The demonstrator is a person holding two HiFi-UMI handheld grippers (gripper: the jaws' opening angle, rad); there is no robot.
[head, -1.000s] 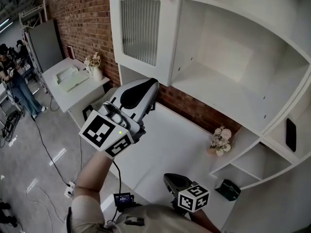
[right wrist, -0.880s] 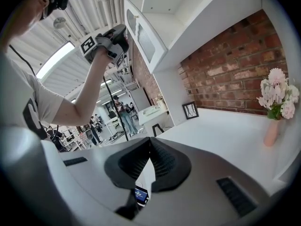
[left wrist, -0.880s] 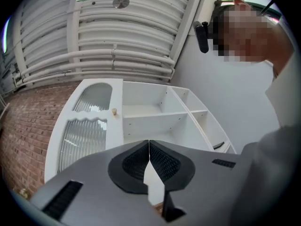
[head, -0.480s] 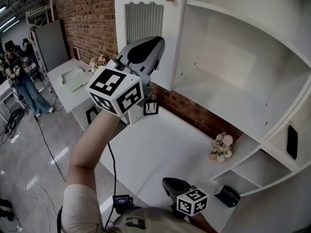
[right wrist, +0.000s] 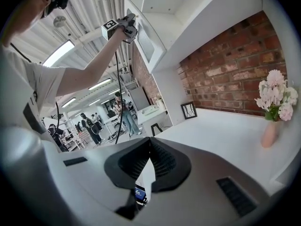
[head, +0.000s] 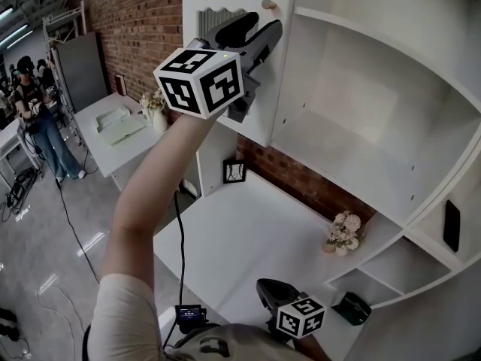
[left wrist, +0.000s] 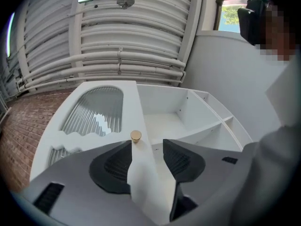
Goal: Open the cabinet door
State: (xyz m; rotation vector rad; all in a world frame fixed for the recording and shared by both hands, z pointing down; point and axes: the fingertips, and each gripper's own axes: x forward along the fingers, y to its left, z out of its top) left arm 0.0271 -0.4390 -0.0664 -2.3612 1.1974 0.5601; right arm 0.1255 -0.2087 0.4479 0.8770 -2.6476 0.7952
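The white cabinet door with a ribbed glass panel hangs at the upper left of the shelf unit, and a small round brass knob sits near its top edge. My left gripper is raised in front of the door, just below the knob. Its jaws are opening; in the left gripper view nothing is pressed between the fingers, and the door's edge shows through the gap. My right gripper rests low at the front of the counter, shut and holding nothing.
Open white shelves fill the right side. On the white counter stand a flower vase, a small picture frame against the brick wall and a black object. A side table and a person are at the left.
My left gripper has risen from above the counter to the door, just under the knob, and its jaws have come apart. The right gripper has stayed put.
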